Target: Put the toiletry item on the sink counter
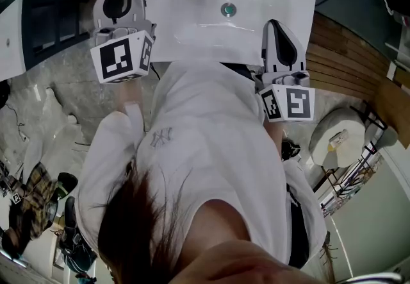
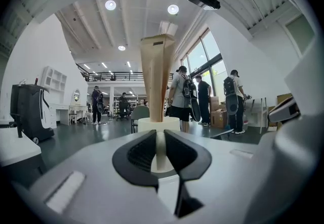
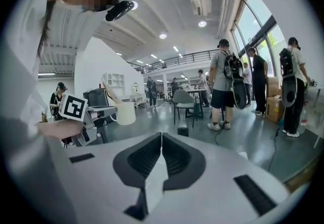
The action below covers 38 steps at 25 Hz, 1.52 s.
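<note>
Left gripper (image 2: 161, 139) pinches the white cap end of a beige toiletry tube (image 2: 157, 74), near the far left corner of the white sink (image 1: 192, 36). Right gripper (image 3: 161, 139) is pressed together, empty.

Head view down on sink (image 1: 192, 20); others face hall (image 3: 253, 132)

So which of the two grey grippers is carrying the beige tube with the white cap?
The left gripper: its jaws are closed on the white-capped end of the beige tube. The right gripper is shut and empty.
</note>
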Each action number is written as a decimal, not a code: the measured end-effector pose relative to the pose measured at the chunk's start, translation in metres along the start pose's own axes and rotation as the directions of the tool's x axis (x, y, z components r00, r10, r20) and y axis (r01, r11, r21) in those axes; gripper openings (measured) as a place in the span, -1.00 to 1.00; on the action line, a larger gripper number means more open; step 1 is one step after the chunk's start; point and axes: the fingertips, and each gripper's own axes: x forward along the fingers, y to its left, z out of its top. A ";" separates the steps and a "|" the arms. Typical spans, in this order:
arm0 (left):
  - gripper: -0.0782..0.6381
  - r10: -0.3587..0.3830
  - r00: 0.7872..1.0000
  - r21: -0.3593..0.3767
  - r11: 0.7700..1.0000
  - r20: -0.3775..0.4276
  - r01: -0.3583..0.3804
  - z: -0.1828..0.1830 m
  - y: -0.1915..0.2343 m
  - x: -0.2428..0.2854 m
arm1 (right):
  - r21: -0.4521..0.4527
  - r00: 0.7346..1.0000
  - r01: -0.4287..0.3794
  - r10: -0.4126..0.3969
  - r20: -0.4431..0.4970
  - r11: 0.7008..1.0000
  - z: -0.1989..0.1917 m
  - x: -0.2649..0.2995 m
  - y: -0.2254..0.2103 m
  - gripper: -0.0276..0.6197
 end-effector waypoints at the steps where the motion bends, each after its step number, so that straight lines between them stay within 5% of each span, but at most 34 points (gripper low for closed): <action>1: -0.63 0.000 1.000 -0.008 1.000 -0.001 0.000 -0.003 0.001 0.003 | 0.001 1.000 0.001 0.000 -0.005 1.000 -0.001 0.001 0.000 -0.88; 38: -0.63 -0.012 0.997 0.020 1.000 -0.070 0.013 -0.127 0.017 0.057 | 0.007 0.994 -0.015 0.016 -0.108 1.000 -0.020 0.035 0.006 -0.88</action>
